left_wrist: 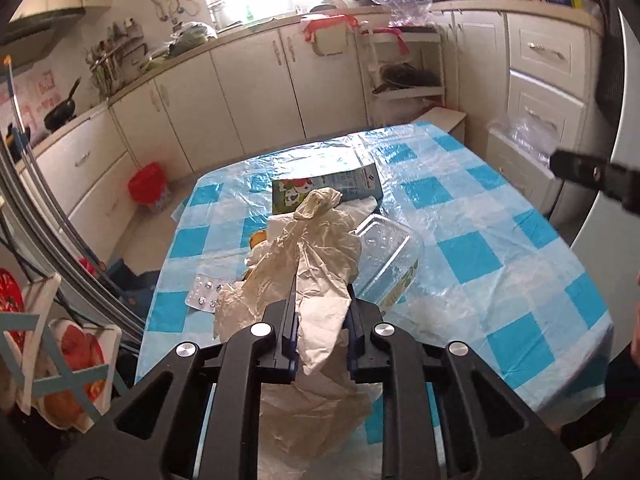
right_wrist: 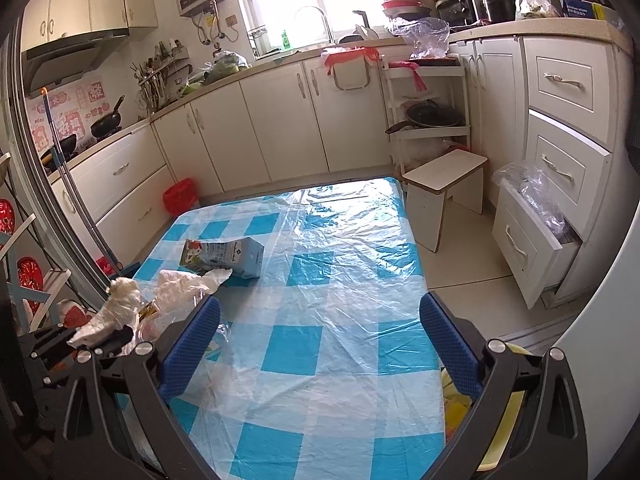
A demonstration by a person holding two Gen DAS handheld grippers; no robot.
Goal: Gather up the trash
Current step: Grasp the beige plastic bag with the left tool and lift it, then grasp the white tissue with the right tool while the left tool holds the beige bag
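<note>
left wrist view shows the left claw (left_wrist: 322, 300) closed down on a crumpled cream plastic bag (left_wrist: 320, 252), the thin film pinched between its two blue-padded fingers and bunching up above and spilling below them, over the near end of the desk (left_wrist: 500, 240) with its blue-and-white checked plastic cover. just past the bag lies the rest of the trash in a loose heap: a milk carton (left_wrist: 328, 190) on its side, a clear plastic clamshell box (left_wrist: 386, 240), a foil blister pack of pills (left_wrist: 204, 290) and some white tissue under the bag. judging by this, the gathering step is in hand: the bag is gripped, and the other pieces are not yet collected. the next move seems to call for lifting the bag clear without dragging the blister pack or the clamshell off the edge, since the film drapes against them. right wrist view shows the right claw (right_wrist: 320, 344) spread wide, its blue pads well apart and holding nothing, hovering above a bare stretch of the checked cover, with the carton and crumpled bag off to its left.
</note>
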